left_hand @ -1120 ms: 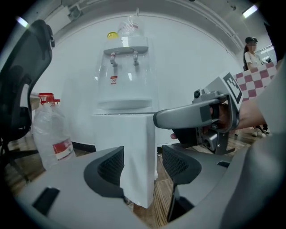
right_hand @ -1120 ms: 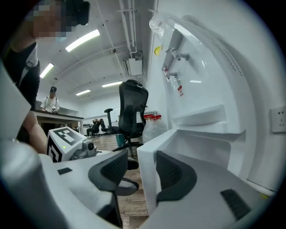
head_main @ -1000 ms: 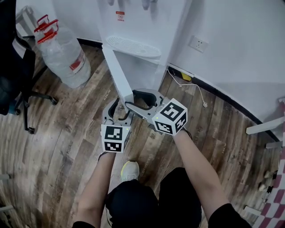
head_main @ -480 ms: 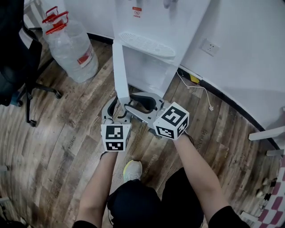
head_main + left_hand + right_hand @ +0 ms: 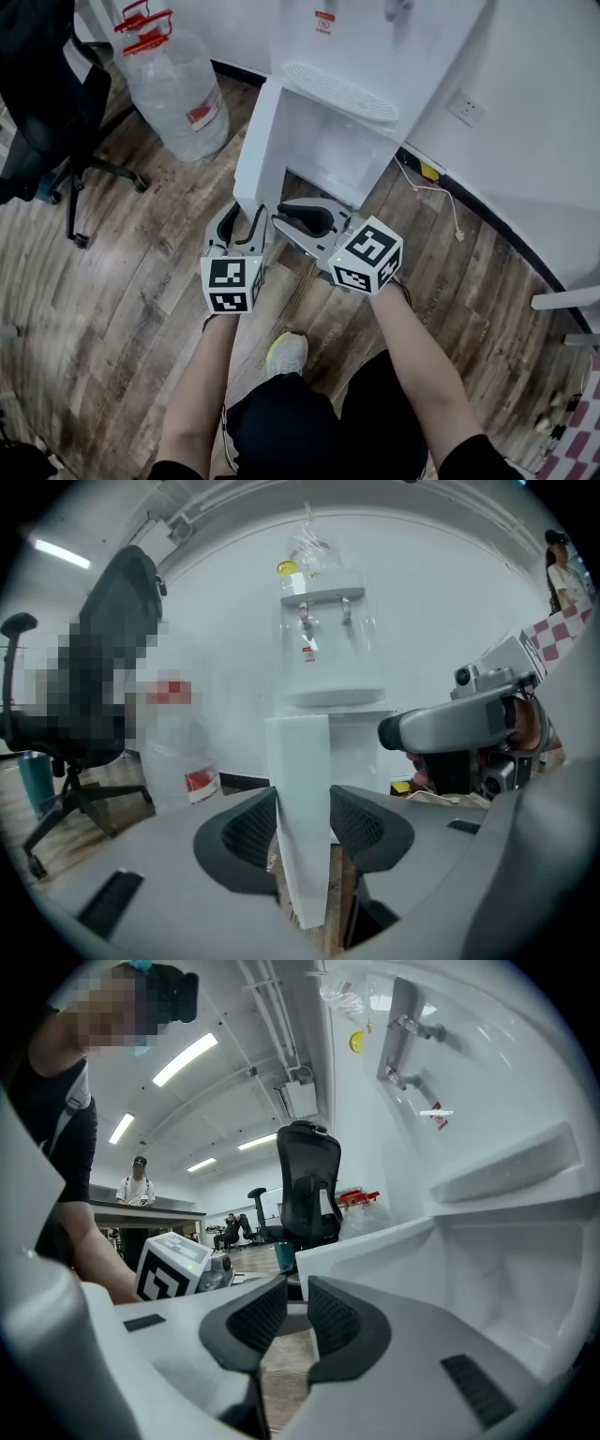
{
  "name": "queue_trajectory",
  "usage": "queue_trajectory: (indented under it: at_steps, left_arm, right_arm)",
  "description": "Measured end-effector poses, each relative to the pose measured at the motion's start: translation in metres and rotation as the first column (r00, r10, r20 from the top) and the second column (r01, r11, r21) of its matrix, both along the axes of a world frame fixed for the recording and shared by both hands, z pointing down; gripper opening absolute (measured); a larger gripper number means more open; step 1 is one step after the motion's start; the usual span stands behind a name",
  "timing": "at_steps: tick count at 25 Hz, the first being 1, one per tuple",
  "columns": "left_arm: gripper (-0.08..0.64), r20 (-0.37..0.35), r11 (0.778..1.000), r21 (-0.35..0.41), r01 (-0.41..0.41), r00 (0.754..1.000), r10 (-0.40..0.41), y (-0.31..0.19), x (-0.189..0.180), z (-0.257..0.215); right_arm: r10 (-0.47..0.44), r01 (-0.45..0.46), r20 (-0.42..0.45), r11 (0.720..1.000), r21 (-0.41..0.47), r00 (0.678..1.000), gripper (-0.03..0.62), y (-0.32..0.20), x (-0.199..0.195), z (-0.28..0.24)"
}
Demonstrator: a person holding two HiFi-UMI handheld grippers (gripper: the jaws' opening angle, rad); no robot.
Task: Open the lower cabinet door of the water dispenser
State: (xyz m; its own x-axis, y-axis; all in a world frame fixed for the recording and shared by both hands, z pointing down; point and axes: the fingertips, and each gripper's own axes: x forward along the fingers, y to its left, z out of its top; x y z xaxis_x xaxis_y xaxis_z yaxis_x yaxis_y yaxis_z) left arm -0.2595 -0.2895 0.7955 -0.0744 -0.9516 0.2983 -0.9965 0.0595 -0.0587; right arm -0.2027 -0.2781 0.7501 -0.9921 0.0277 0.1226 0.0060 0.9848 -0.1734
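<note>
The white water dispenser stands against the wall, and its lower cabinet door is swung out to the left, baring the white compartment. My left gripper straddles the door's free edge. In the left gripper view the door fills the gap, both pads lie against it, and the jaws are closing. My right gripper hovers just right of the door in front of the compartment. Its jaws are closing to a narrow gap with nothing between them.
A large water bottle with a red handle stands left of the dispenser, and a black office chair is farther left. A wall socket and a cable are at the right. The person's shoe rests on the wooden floor.
The cabinet door has swung farther out to the left, with my left gripper moving along at its edge. The right gripper followed and its jaws have narrowed.
</note>
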Motion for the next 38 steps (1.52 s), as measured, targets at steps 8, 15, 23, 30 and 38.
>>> queue_trajectory:
  at_steps: [8, 15, 23, 30, 38]
  left_arm:
    - [0.176, -0.01, 0.997, 0.002, 0.075, 0.997, -0.075, 0.012, -0.045, 0.001]
    - [0.163, 0.021, 0.99, -0.002, 0.141, 0.99, -0.141, 0.015, -0.102, 0.001]
    - [0.13, 0.05, 0.983, -0.022, 0.18, 0.983, -0.179, 0.004, -0.155, 0.001]
    - [0.126, 0.088, 0.981, -0.026, 0.192, 0.978, -0.189, -0.007, -0.188, 0.001]
    - [0.121, 0.057, 0.979, -0.027, 0.204, 0.978, -0.202, -0.022, -0.22, 0.003]
  right_arm:
    - [0.04, -0.039, -0.038, 0.999, 0.018, 0.998, 0.032, 0.0, -0.012, 0.012]
    - [0.049, -0.047, -0.07, 0.998, 0.03, 0.996, 0.029, -0.002, -0.023, 0.024]
    - [0.068, -0.068, -0.073, 0.998, 0.014, 0.995, 0.029, -0.011, -0.051, 0.026]
    - [0.056, -0.056, -0.071, 0.998, 0.001, 0.996, 0.029, -0.01, -0.067, 0.027]
    - [0.08, -0.079, -0.091, 0.997, 0.011, 0.993, 0.029, -0.021, -0.063, 0.033]
